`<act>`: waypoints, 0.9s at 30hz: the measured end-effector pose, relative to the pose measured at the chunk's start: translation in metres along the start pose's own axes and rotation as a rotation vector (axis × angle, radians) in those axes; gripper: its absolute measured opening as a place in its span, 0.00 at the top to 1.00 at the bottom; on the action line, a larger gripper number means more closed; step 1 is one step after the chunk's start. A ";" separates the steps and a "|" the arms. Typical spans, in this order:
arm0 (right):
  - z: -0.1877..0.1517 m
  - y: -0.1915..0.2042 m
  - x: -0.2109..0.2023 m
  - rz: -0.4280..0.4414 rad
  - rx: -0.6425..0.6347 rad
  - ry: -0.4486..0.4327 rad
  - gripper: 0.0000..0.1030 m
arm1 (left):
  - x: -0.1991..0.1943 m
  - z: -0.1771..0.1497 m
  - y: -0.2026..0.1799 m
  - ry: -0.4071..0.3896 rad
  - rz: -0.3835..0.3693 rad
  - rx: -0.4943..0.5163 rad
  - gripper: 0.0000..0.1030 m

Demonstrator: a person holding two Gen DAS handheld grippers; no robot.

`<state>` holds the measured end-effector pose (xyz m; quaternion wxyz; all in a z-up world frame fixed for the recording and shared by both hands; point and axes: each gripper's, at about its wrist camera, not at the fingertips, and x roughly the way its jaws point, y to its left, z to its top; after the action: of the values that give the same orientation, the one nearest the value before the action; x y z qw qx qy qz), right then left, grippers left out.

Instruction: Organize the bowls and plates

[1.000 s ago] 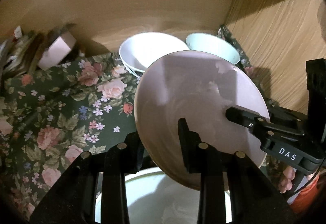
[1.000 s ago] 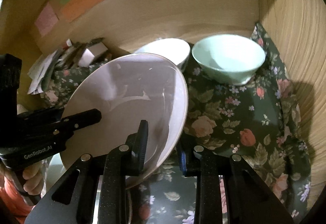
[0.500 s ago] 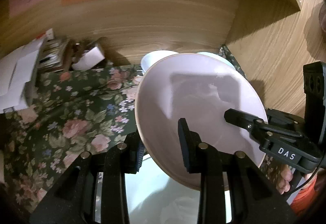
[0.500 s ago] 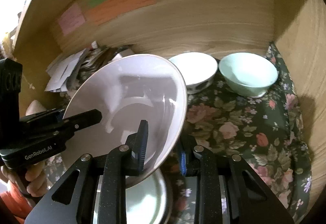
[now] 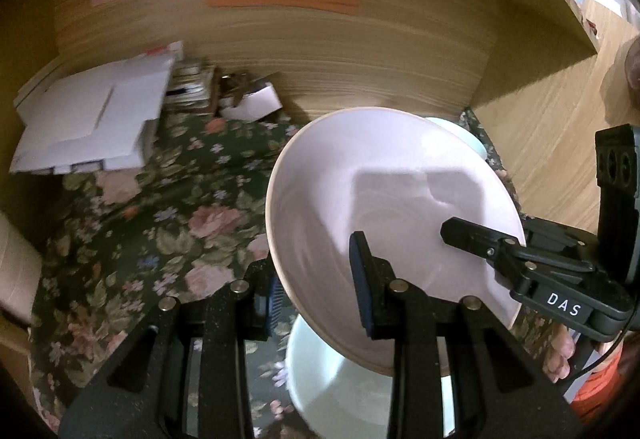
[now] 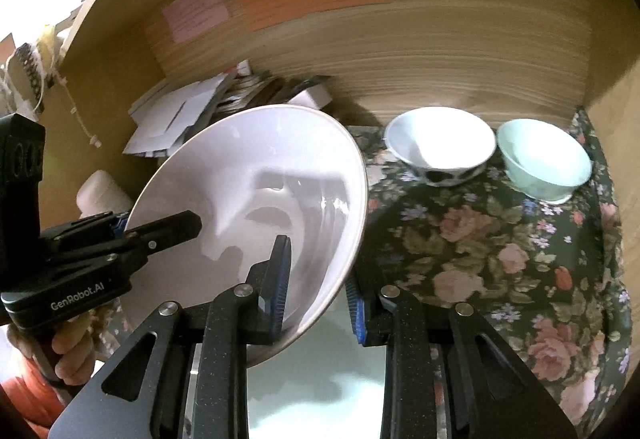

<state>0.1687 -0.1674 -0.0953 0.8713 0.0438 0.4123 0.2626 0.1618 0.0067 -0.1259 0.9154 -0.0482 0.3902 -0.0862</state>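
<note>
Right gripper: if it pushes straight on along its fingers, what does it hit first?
Beyond the pink plate that the right gripper is shut on, probably the floral cloth. The white bowl sits further back and to the right; depth is unclear.

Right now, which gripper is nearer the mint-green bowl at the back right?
Right. The right gripper grips the pink plate on the rim facing the mint-green bowl; the left gripper holds the far rim.
</note>
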 end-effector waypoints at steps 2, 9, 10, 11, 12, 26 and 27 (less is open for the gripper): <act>-0.001 0.008 0.003 0.010 -0.010 0.004 0.77 | -0.006 -0.006 0.009 -0.004 0.009 -0.015 0.70; -0.002 0.039 0.017 0.047 -0.050 0.026 0.77 | -0.026 -0.021 0.038 -0.018 0.037 -0.063 0.70; -0.003 0.042 0.018 0.052 -0.053 0.029 0.77 | -0.029 -0.024 0.043 -0.021 0.041 -0.070 0.70; -0.003 0.046 0.020 0.057 -0.057 0.033 0.77 | -0.032 -0.026 0.047 -0.022 0.045 -0.076 0.70; -0.004 0.051 0.022 0.062 -0.064 0.037 0.77 | -0.034 -0.029 0.051 -0.024 0.048 -0.081 0.70; -0.014 0.100 0.051 0.121 -0.129 0.107 0.77 | -0.057 -0.063 0.103 -0.017 0.104 -0.168 0.70; -0.015 0.102 0.054 0.124 -0.131 0.113 0.77 | -0.058 -0.065 0.107 -0.016 0.107 -0.173 0.70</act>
<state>0.1428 -0.0554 -0.1126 0.8297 -0.0026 0.4391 0.3446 0.0884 0.1213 -0.1462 0.9141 -0.1069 0.3911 -0.0028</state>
